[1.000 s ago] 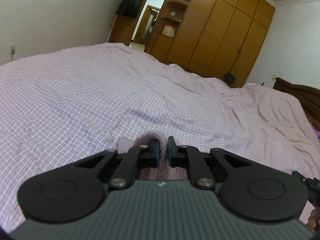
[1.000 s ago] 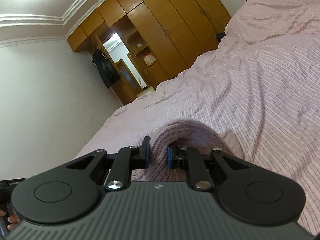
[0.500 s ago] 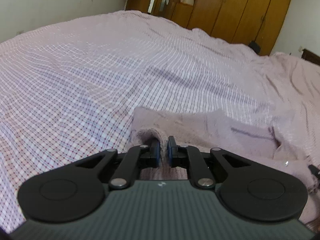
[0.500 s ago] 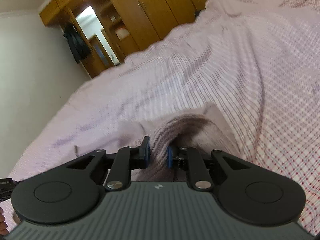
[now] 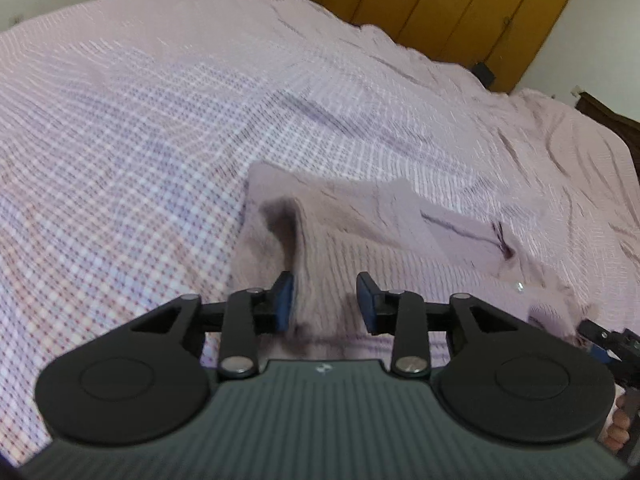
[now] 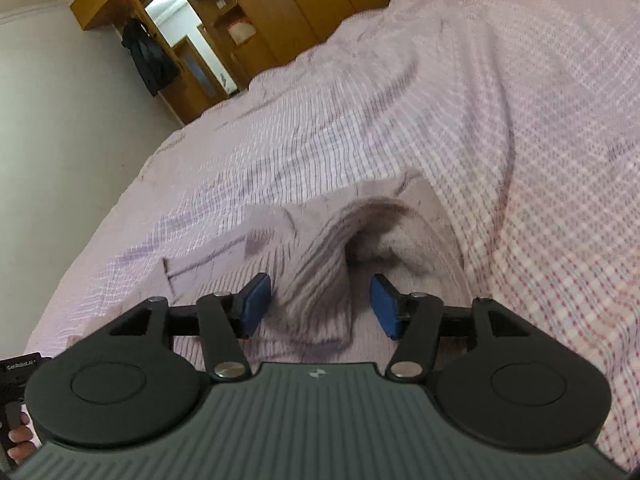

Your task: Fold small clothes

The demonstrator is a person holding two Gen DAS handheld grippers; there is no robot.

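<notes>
Left gripper (image 5: 324, 300): jaws have just been opening and now stand moderately apart, with a raised ridge of the pink knitted garment (image 5: 360, 240) between the blue pads (image 5: 284, 300); the left pad appears to brush the knit, but the ridge is no longer pinched. Right gripper (image 6: 320, 304): jaws have likewise just been opening and stand wider, a second ridge of the same garment rising between them, clear of both pads. The garment lies on the checked bedsheet (image 5: 120, 160), towards the near edge of the bed, its folded-over part resting on the lower layer. Judgement: the step in hand is release of a fold just laid down. To do it well, both grippers should open fully before withdrawing, then back away low and straight along their own line, so no pad drags the loose knit and lifts the fold; the two pinch ridges would then want pressing flat. The left view alone shows the flat panel of the garment with a dark thread mark (image 5: 496, 236) and part of the other gripper at the right edge. The right view alone shows the open hollow under the raised fold (image 6: 376, 236). Beyond the far edge of the bed stands a wooden wardrobe (image 5: 480, 8), and the right view adds a doorway (image 6: 188, 36) and a dark coat (image 6: 150, 56) hanging beside it.
</notes>
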